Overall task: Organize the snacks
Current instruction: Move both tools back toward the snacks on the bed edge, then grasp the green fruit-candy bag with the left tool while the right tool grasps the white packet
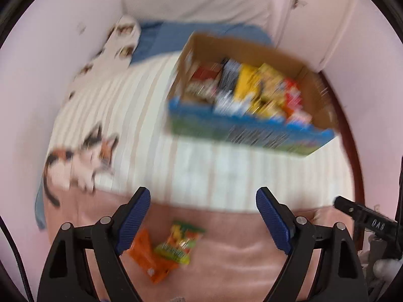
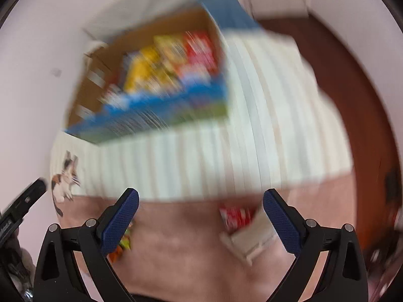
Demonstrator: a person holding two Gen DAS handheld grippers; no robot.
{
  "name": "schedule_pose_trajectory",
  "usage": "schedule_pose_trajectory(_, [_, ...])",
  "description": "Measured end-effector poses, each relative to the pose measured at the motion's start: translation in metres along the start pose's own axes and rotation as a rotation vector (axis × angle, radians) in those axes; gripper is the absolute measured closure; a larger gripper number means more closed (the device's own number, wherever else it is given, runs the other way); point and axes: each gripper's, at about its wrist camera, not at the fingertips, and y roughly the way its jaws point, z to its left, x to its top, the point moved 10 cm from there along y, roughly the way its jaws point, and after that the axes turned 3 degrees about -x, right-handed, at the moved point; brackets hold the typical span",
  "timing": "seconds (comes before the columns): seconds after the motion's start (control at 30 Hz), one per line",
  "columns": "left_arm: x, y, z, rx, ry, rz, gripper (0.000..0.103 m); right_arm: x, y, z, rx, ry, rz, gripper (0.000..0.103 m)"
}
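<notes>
Hovering with jaws spread and empty, the left gripper (image 1: pixel 202 217) faces two loose orange and green snack packets (image 1: pixel 166 249) on the pink blanket, the cardboard box (image 1: pixel 314 95) beyond already well stocked, while the equally spread, empty right gripper (image 2: pixel 201 217) nears a red packet (image 2: pixel 235 216).

Bare striped blanket (image 1: pixel 201 166) is seen mid-frame; upper right is blocked by the snack-filled box (image 1: pixel 252 136), lower centre by packets (image 1: pixel 176 246).

Striped bedspread (image 1: pixel 156 115), cat-print blanket (image 1: pixel 83 161)
</notes>
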Motion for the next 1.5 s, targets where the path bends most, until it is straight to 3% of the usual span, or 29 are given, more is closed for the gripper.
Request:
schedule_pose_trajectory(0.17, [-0.049, 0.043, 0.047, 0.090, -0.071, 0.132, 0.017, -0.041, 0.066, -0.062, -0.081, 0.157, 0.138, 0.002])
schedule_pose_trajectory(0.27, [-0.078, 0.062, 0.067, 0.113, -0.121, 0.213, 0.017, -0.063, 0.100, -0.076, -0.076, 0.216, 0.220, 0.002])
schedule_pose_trajectory(0.4, [-0.107, 0.076, 0.081, 0.134, -0.148, 0.273, 0.017, -0.066, 0.113, -0.069, -0.080, 0.158, 0.179, 0.004])
schedule_pose_trajectory(0.47, [-0.115, 0.079, 0.084, 0.151, -0.138, 0.290, 0.017, -0.065, 0.111, -0.062, -0.092, 0.092, 0.158, 0.015])
schedule_pose_trajectory(0.6, [-0.120, 0.096, 0.071, 0.124, -0.050, 0.305, 0.017, -0.075, 0.107, -0.038, -0.071, -0.034, 0.177, 0.027])
schedule_pose_trajectory(0.73, [-0.130, 0.129, 0.045, 0.080, 0.045, 0.403, 0.017, -0.091, 0.111, -0.011, -0.044, -0.144, 0.221, 0.028])
schedule_pose_trajectory(0.87, [-0.134, 0.156, 0.025, 0.049, 0.113, 0.457, 0.019, -0.094, 0.116, -0.006, -0.078, -0.154, 0.234, 0.027])
schedule_pose_trajectory(0.9, [-0.133, 0.160, 0.021, 0.038, 0.106, 0.450, 0.032, -0.092, 0.117, -0.004, -0.078, -0.139, 0.237, 0.027])
schedule_pose_trajectory(1.0, [-0.138, 0.166, 0.010, -0.003, 0.055, 0.484, 0.046, -0.086, 0.124, -0.005, -0.081, -0.113, 0.258, 0.027])
schedule_pose_trajectory(1.1, [-0.143, 0.168, -0.001, -0.081, -0.052, 0.517, 0.047, -0.076, 0.126, -0.005, -0.105, -0.143, 0.255, 0.030])
schedule_pose_trajectory(1.2, [-0.143, 0.169, -0.014, -0.152, -0.142, 0.544, 0.047, -0.068, 0.120, -0.003, -0.203, -0.284, 0.214, 0.031])
schedule_pose_trajectory(1.27, [-0.145, 0.172, -0.020, -0.171, -0.173, 0.555, 0.045, -0.066, 0.116, -0.008, -0.237, -0.311, 0.221, 0.031])
schedule_pose_trajectory(1.5, [-0.155, 0.191, -0.031, -0.136, -0.082, 0.578, 0.043, -0.055, 0.113, -0.042, -0.166, -0.132, 0.270, 0.027])
